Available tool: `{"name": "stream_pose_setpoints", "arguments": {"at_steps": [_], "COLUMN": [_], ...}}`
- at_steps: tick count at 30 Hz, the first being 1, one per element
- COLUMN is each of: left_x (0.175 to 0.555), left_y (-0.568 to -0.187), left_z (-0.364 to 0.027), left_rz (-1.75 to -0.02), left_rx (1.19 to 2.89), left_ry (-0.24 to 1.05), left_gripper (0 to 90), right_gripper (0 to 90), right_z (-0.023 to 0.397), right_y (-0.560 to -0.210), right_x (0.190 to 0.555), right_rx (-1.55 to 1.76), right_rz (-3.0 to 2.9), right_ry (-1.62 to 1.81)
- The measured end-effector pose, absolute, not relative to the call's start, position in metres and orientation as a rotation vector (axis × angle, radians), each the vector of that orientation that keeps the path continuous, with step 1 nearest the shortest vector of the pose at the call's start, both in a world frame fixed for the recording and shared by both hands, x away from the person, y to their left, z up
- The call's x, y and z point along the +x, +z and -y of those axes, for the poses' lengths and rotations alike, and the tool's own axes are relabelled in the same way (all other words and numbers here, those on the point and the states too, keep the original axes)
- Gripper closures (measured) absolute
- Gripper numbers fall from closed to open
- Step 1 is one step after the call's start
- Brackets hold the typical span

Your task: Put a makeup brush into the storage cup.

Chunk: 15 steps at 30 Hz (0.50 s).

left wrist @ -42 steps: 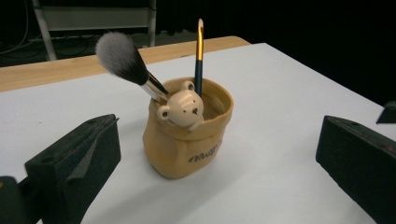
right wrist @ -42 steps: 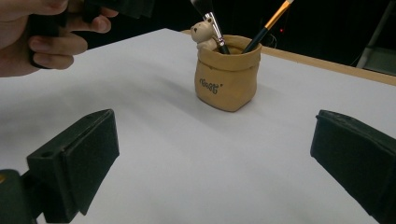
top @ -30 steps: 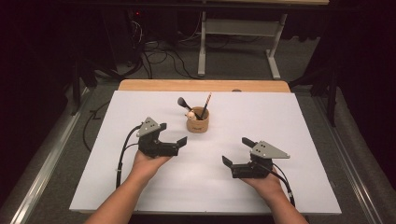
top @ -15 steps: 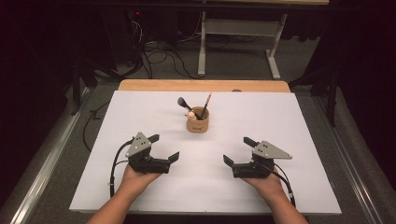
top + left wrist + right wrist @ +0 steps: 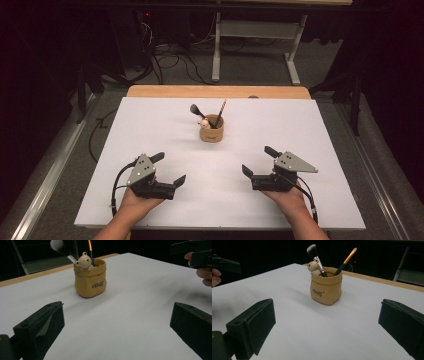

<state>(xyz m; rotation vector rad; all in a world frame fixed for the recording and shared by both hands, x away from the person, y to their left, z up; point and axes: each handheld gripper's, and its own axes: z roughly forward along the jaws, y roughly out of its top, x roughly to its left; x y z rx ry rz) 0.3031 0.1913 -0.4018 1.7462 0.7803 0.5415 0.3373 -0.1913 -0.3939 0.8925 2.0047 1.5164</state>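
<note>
Right now, both of my tools sit wide open and empty at the near edge, facing the little holder.

My left hand-held gripper (image 5: 169, 169) and right hand-held gripper (image 5: 259, 162) hover low over the white table (image 5: 150, 125), jaws spread wide, well apart from each other and from the tan pouch-shaped cup (image 5: 212, 129) that stands upright mid-table, between and beyond them. It holds a fluffy makeup brush (image 5: 316, 257) leaning one way and a thin orange-handled brush (image 5: 345, 261) leaning the other, with a small bear figure (image 5: 312, 267) on the rim. I judge the step is the reach-in, so I would bring one tool to steady the soft cup wall, narrow the other before it nears the handles, and close on one handle above the rim, lifting along its lean so the light cup does not tip.
</note>
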Motion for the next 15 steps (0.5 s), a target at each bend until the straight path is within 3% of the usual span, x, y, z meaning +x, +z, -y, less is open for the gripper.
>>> {"name": "stream_pose_setpoints", "arguments": {"at_steps": [15], "left_x": [0.3062], "left_y": [-0.4033], "left_z": [-0.1917], "left_rz": [-0.800], "left_rx": [1.738], "left_ry": [0.531], "left_gripper": [0.0], "right_gripper": [2.4], "right_z": [0.1923], "right_y": [-0.3925], "right_x": [0.3360], "right_rx": [0.880], "right_rz": [-1.997], "right_ry": [1.513]}}
